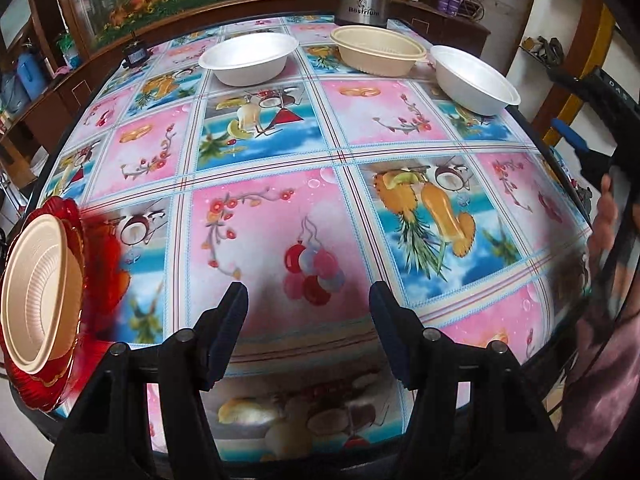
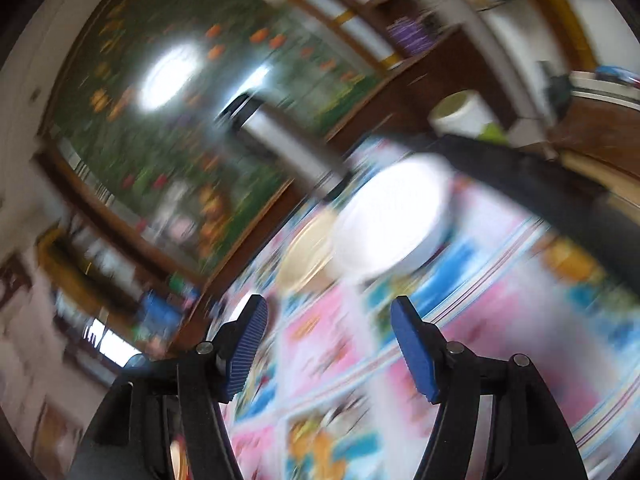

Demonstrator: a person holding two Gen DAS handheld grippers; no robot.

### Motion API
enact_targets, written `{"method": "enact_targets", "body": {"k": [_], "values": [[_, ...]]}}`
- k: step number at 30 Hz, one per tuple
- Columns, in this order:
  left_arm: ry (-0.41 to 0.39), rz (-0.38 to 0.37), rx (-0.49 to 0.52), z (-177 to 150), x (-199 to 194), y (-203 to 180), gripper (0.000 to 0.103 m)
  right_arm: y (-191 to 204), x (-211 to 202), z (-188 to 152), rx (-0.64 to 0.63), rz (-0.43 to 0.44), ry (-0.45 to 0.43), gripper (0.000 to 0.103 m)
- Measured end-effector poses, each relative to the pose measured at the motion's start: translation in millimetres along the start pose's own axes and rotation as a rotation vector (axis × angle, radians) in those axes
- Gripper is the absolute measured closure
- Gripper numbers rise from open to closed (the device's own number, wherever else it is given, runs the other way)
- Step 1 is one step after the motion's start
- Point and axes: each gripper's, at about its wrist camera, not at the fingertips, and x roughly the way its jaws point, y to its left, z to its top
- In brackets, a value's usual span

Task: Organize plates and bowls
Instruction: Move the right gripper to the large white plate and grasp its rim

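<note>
Across the tabletop [image 1: 256,240], three bowls [image 1: 248,58] stand far; a tan bowl [image 1: 36,292] sits on a red plate [image 1: 48,384] at left. Both grippers, left [image 1: 308,316] and right [image 2: 328,332], gape empty; next, judged, one reaches a far bowl for stacking.

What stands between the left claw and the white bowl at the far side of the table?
Nothing visible. From the left claw, open and empty, only bare patterned tablecloth leads to the white bowl. The beige bowl and a second white bowl sit to its right, off that line.
</note>
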Motion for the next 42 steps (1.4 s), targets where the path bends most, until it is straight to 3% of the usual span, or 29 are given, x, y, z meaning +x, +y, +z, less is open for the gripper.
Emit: {"method": "enact_targets", "body": {"k": [3, 5, 8, 11, 15, 17, 20, 23, 26, 31, 37, 42], "values": [[0.020, -0.005, 0.015, 6.8, 5.4, -5.4, 0.041, -19.0, 7.8, 27.9, 0.087, -0.077, -0.045, 0.036], [0.047, -0.039, 0.023, 18.6, 9.6, -11.7, 0.041, -31.2, 17.2, 45.1, 0.140, -0.103, -0.031, 0.035], [0.046, -0.065, 0.019, 42.7, 9.7, -19.7, 0.041, -49.9, 36.6, 66.6, 0.251, -0.067, -0.004, 0.035], [0.033, -0.096, 0.001, 76.8, 8.3, -28.8, 0.041, -52.6, 56.7, 75.0, 0.269, -0.028, 0.002, 0.029], [0.041, -0.160, -0.060, 115.4, 12.3, -40.4, 0.028, -66.8, 68.2, 70.6, 0.286, -0.005, -0.007, 0.029], [0.024, -0.170, -0.076, 136.7, 16.8, -51.6, 0.028, -71.5, 67.2, 72.8, 0.321, 0.080, -0.014, 0.027], [-0.001, -0.149, -0.077, 164.5, 26.6, -68.9, 0.028, -70.8, 71.2, 73.8, 0.274, 0.022, 0.011, 0.022], [0.035, -0.147, -0.106, 189.8, 46.4, -84.4, 0.028, -72.5, 86.8, 70.3, 0.310, 0.061, 0.097, 0.022], [0.065, -0.171, -0.138, 208.1, 61.7, -95.6, 0.028, -78.8, 89.3, 68.7, 0.344, 0.055, 0.119, 0.022], [0.057, -0.160, -0.138, 226.0, 74.1, -116.1, 0.028, -88.8, 87.4, 69.2, 0.383, 0.081, 0.108, 0.022], [0.110, -0.226, -0.195, 231.7, 98.0, -123.5, 0.028, -93.3, 91.4, 66.2, 0.416, 0.078, 0.136, 0.022], [0.110, -0.286, -0.227, 231.4, 106.5, -128.3, 0.028, -95.1, 95.2, 65.5, 0.429, 0.085, 0.143, 0.022]]}}
